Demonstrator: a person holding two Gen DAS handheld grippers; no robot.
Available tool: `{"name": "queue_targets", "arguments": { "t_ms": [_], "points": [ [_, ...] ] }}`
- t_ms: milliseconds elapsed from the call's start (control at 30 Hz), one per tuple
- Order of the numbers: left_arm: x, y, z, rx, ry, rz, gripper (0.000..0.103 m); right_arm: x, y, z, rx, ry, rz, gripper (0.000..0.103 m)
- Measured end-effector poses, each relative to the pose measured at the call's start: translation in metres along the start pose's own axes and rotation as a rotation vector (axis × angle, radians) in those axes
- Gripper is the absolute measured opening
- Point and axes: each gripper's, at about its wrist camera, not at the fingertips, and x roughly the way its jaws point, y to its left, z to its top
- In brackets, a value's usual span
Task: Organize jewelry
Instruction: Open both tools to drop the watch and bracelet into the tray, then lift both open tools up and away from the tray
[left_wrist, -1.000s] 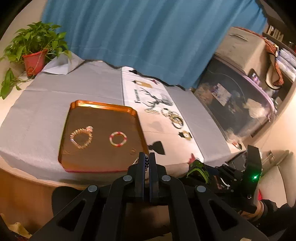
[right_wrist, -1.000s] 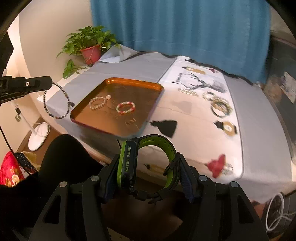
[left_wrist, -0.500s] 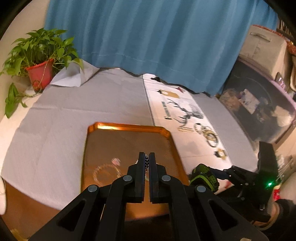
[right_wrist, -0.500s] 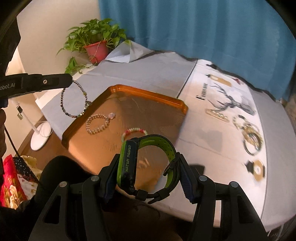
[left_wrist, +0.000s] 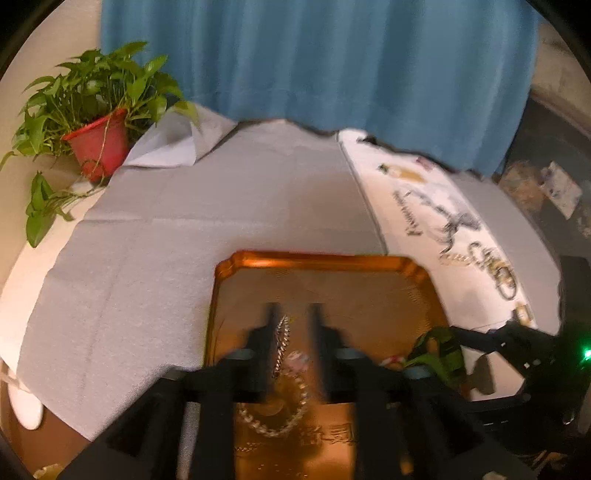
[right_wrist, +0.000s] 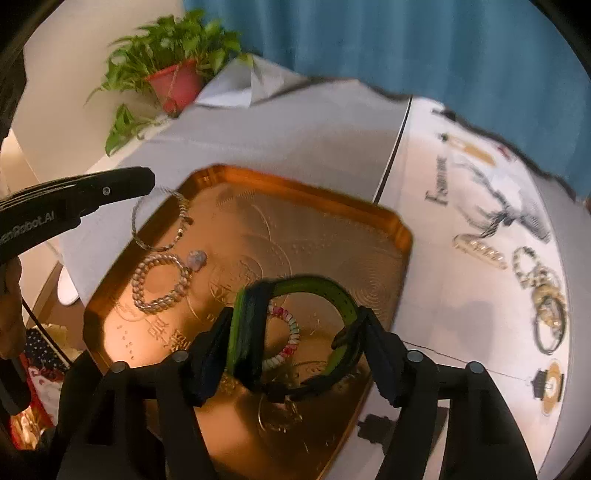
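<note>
Hovering over the orange tray (right_wrist: 391, 236) at frame centre, both grippers. Right gripper (right_wrist: 295, 343), low in its own view, clamping a green and black watch band (right_wrist: 317, 291) between its jaws, the band's face too blurred for reading. Left gripper (left_wrist: 291, 328), at lower centre of its view, showing a narrow gap between its jaws, with a beaded bracelet (right_wrist: 159, 218) dangling from the tip at the tray's upper-left edge (whether pinched or slipping free, not possible to say through the motion blur). Lying flat on the tray: a pearl bracelet (right_wrist: 160, 282) left of centre and a red and white bead bracelet (right_wrist: 286, 338) behind the watch band. Reading "Robot.AI" in pale letters on the left gripper's arm at far left. Printed lettering beside a deer drawing on the white cloth (right_wrist: 443, 295) at right, not legible; loose jewelry (right_wrist: 543, 295) resting there.
</note>
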Motion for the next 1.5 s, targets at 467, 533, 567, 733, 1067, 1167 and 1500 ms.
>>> {"name": "queue_targets", "arguments": {
  "t_ms": [467,533,567,733,1067,1167,1500],
  "points": [
    [-0.056,-0.032,-0.075,-0.037,0.062,0.143,0.094,-0.074,0.004,-0.083,0.087,-0.02,-0.075,0.084],
    [-0.073,-0.037,-0.088,-0.037,0.048,0.142,0.094,-0.094,0.009,-0.097,0.086,-0.05,-0.104,0.084],
    [-0.081,-0.04,-0.093,-0.031,0.04,0.144,0.094,-0.102,0.011,-0.102,0.081,-0.061,-0.11,0.084],
    [-0.121,-0.052,-0.117,-0.006,0.005,0.152,0.094,-0.138,0.03,-0.124,0.031,-0.114,-0.129,0.084],
    [-0.167,-0.068,-0.139,0.01,-0.056,0.146,0.094,-0.182,0.05,-0.153,0.001,-0.168,-0.136,0.084],
    [-0.175,-0.072,-0.14,0.017,-0.071,0.138,0.094,-0.189,0.051,-0.156,-0.001,-0.179,-0.14,0.084],
    [-0.182,-0.081,-0.14,0.041,-0.085,0.144,0.094,-0.2,0.05,-0.16,0.01,-0.207,-0.141,0.085]
  ]
}}
